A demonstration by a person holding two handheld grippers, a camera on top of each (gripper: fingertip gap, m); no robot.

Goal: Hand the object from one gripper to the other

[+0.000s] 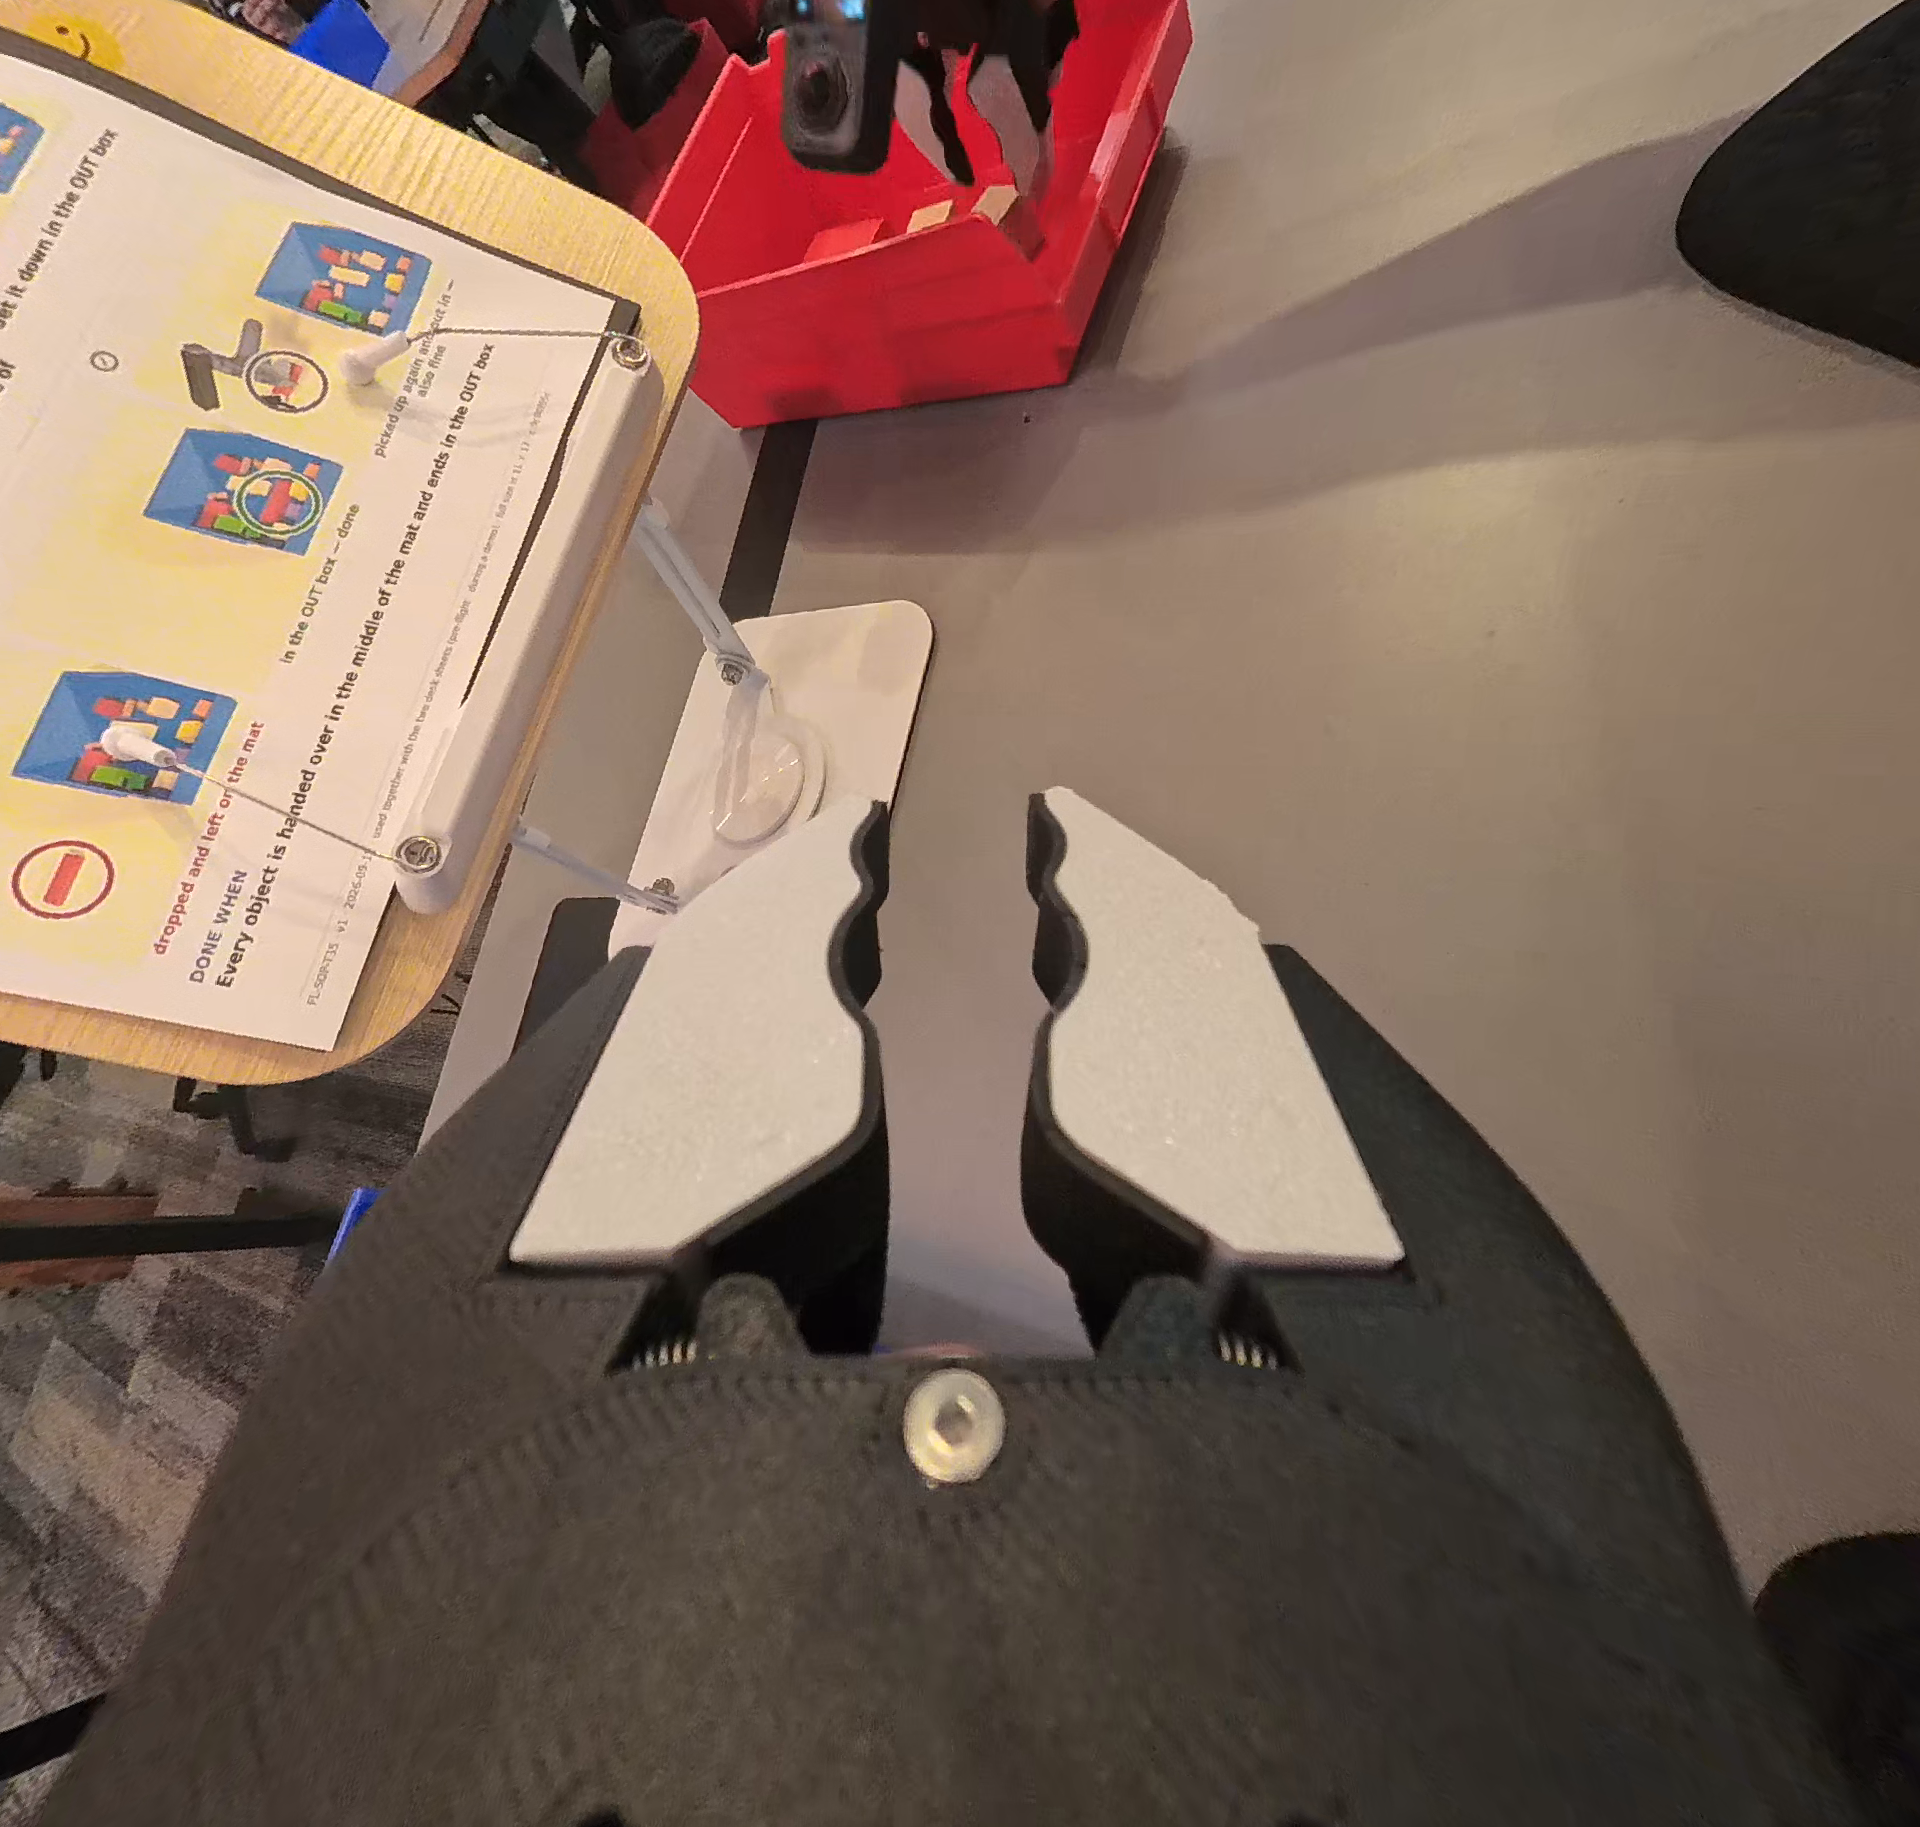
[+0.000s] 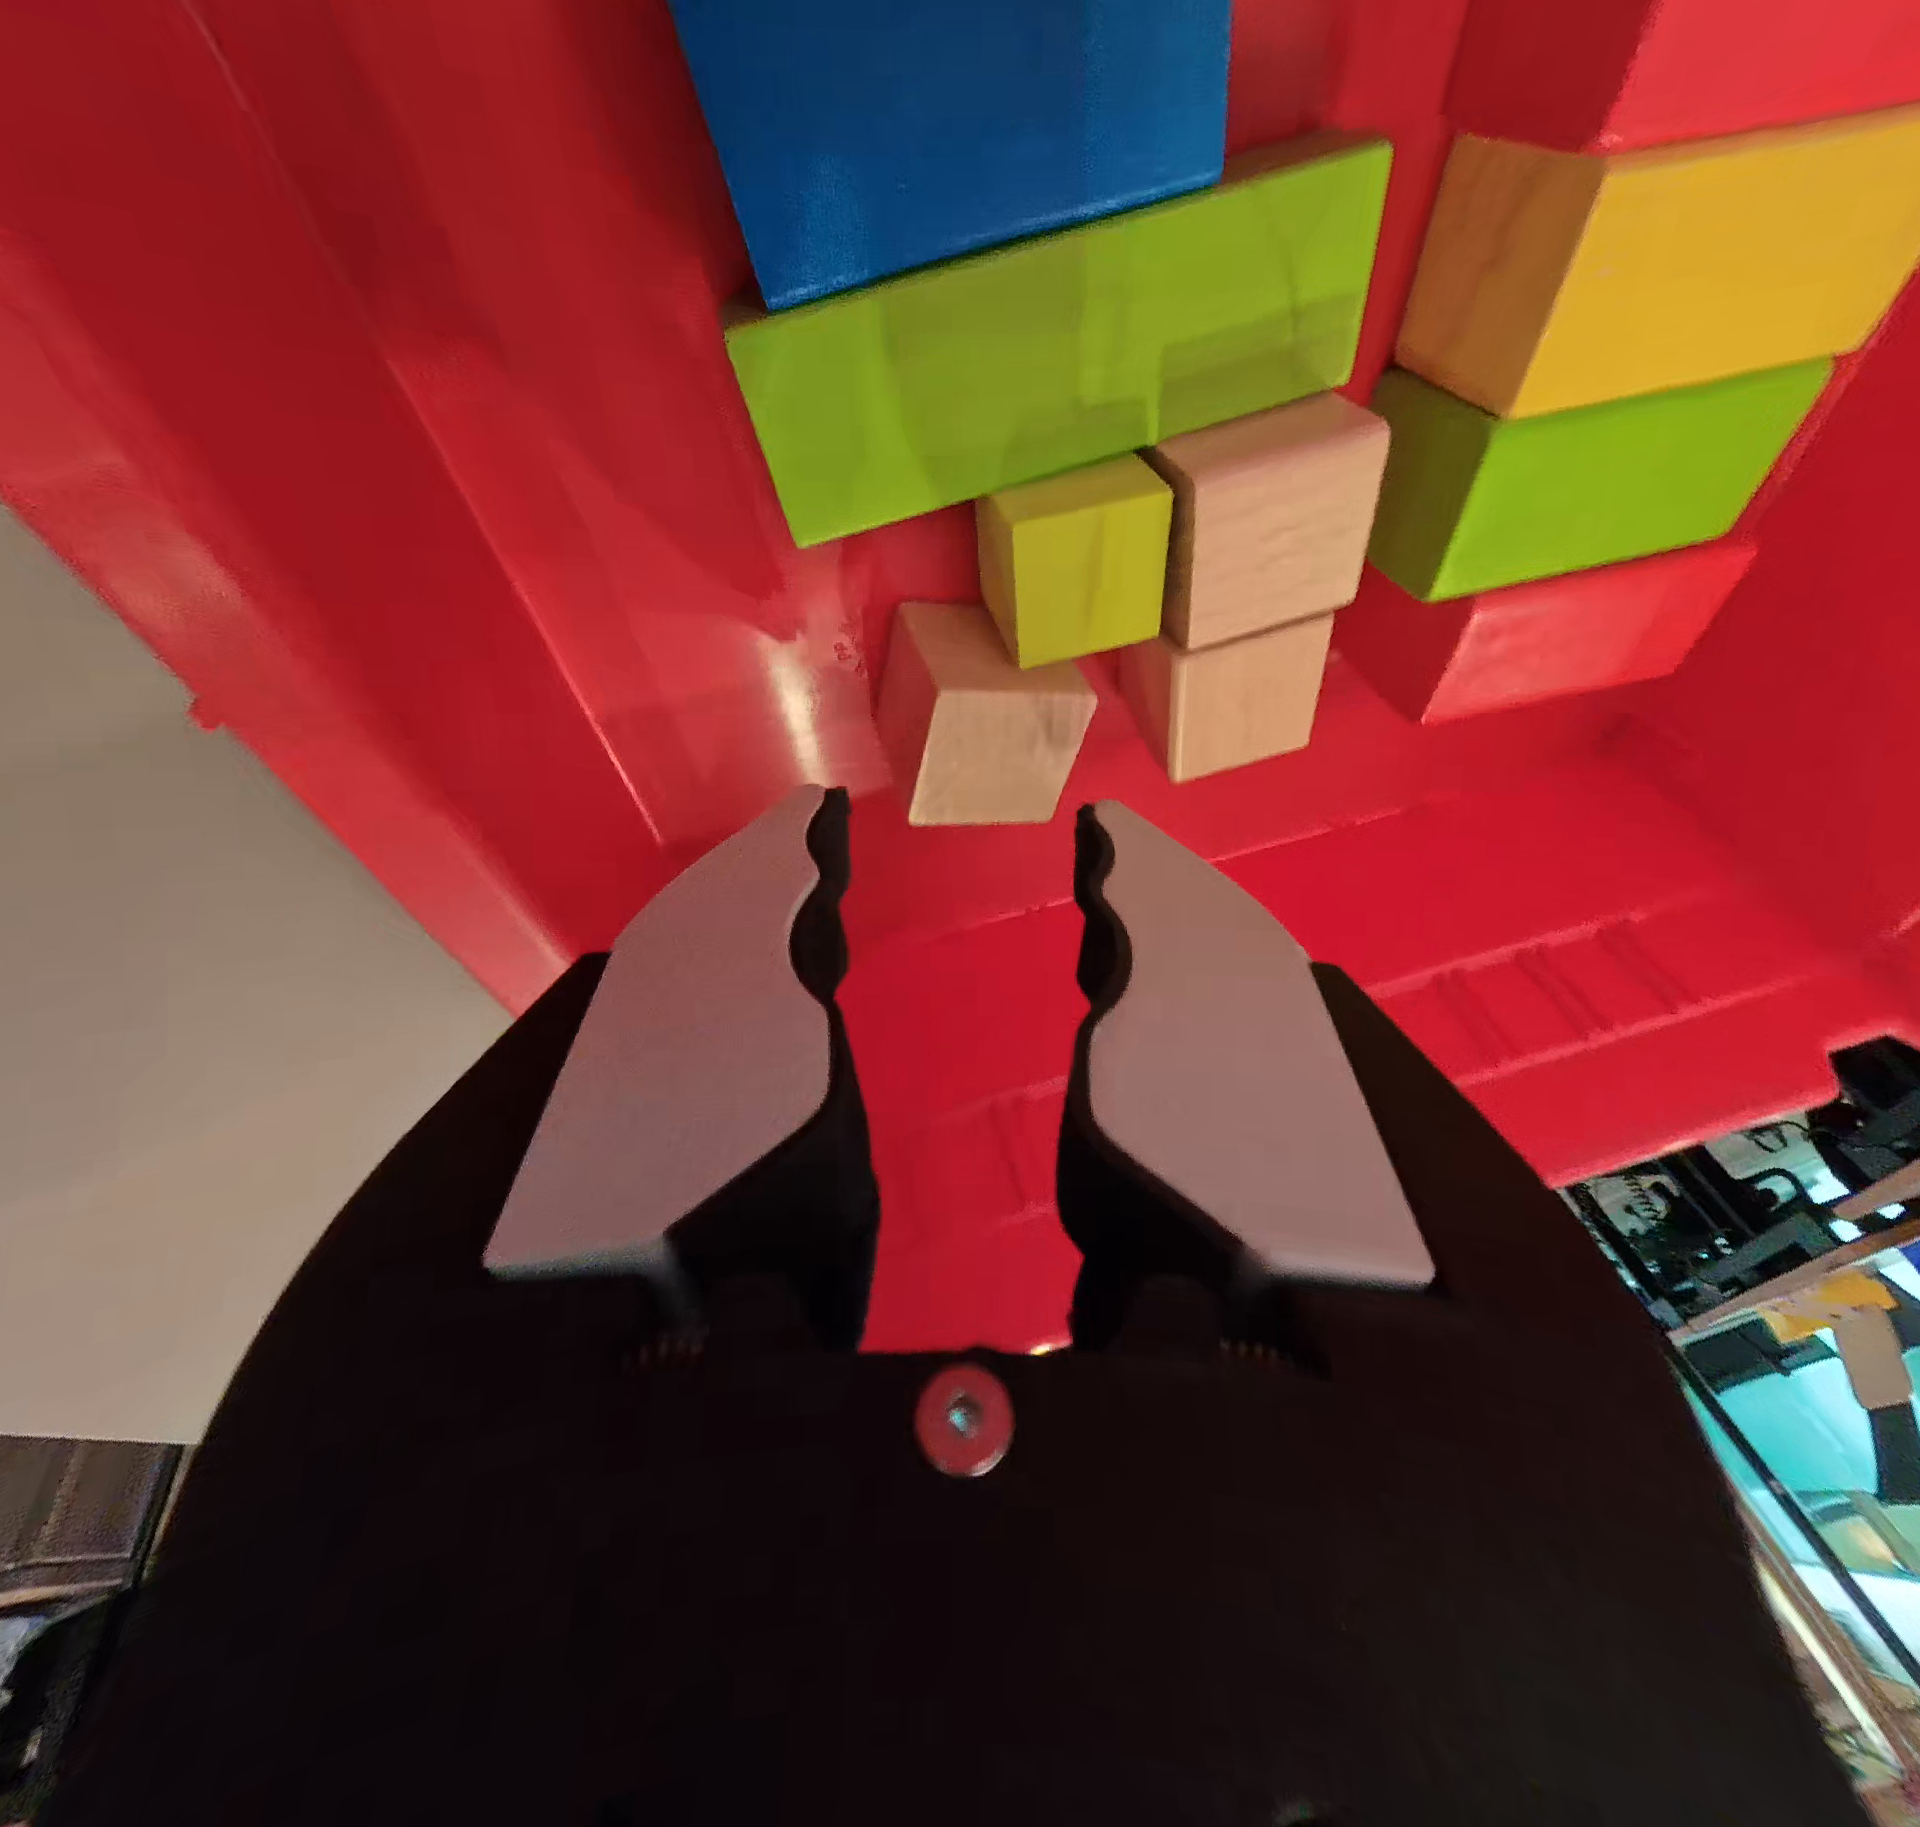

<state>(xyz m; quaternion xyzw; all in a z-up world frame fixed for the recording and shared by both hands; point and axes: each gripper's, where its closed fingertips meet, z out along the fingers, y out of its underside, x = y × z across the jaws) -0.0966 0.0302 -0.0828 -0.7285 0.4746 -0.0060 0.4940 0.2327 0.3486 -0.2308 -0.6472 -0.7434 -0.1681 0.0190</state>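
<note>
Instruction sheet [image 1: 260,530] on wooden stand [image 1: 644,343]

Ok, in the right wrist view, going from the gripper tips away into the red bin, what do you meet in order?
Right gripper, open and empty → plain wooden block just ahead of the tips → small green cube → long green block → blue block, all inside the red bin.

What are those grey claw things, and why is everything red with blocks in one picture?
Those claws are two grabbers that a person holds, one in each hand. Each carries a camera looking along its fingers, giving two pictures. The left gripper hangs open and empty over a grey table, beside an instruction board. The right gripper reaches into a red bin of wooden blocks. It is open too, holding nothing, with a plain wooden block just ahead of its tips.
</note>
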